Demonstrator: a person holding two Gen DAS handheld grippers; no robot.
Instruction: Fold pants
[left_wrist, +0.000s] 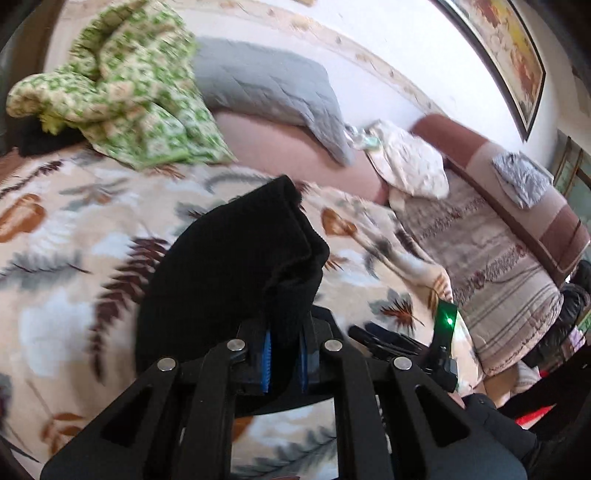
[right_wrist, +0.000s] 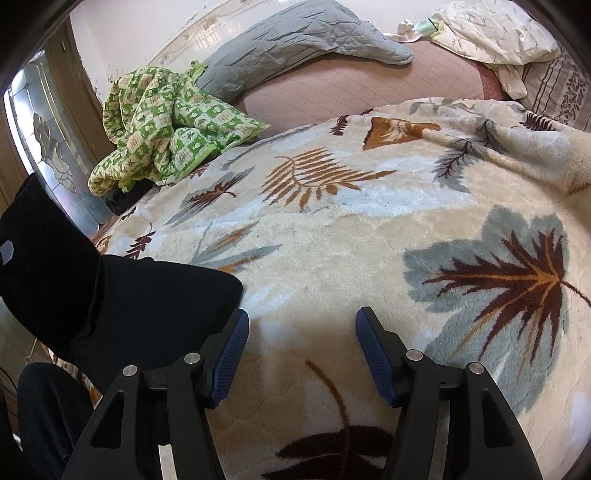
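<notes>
The black pants (left_wrist: 236, 258) are lifted off the leaf-patterned blanket (left_wrist: 74, 258) in the left wrist view, with my left gripper (left_wrist: 286, 354) shut on a bunched fold of them between its blue pads. The cloth stands up in front of the camera and hangs down to the left. In the right wrist view the same black pants (right_wrist: 147, 299) lie at the left on the leaf-patterned blanket (right_wrist: 351, 240). My right gripper (right_wrist: 301, 354) hovers open over bare blanket, just right of the pants' edge, with nothing between its fingers.
A crumpled green checked quilt (right_wrist: 162, 129) and a grey quilted cover (right_wrist: 295, 40) lie at the far side of the bed. A white floral pillow (left_wrist: 410, 162) and striped bedding (left_wrist: 498, 280) sit toward the headboard. A glass door (right_wrist: 48, 140) stands at the left.
</notes>
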